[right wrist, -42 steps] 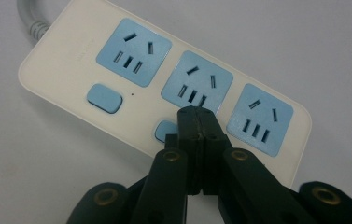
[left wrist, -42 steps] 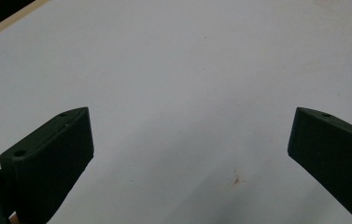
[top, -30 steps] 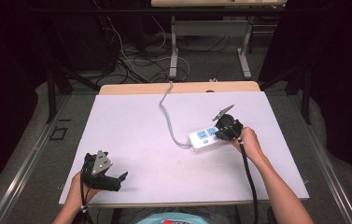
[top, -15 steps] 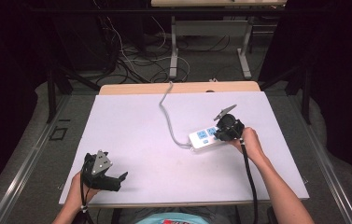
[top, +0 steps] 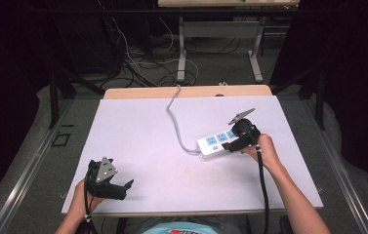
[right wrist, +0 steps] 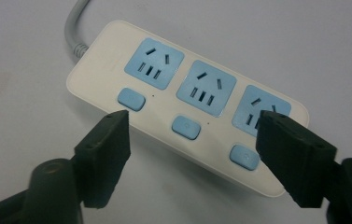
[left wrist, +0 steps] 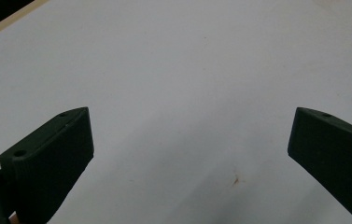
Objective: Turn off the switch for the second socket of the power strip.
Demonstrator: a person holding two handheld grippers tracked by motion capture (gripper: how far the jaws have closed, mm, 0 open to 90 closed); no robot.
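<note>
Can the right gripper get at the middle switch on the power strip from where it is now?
Probably yes. The right gripper hangs open right over the power strip, its jaws either side of the middle blue switch, with nothing between them. The grey cord runs off the far end, out of the way.

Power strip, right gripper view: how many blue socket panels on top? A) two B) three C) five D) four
B: the white power strip carries three blue socket panels in a row, each with a small blue button beside it; the right tool hangs open over it, one jaw near the first button, the other over the third panel.
</note>
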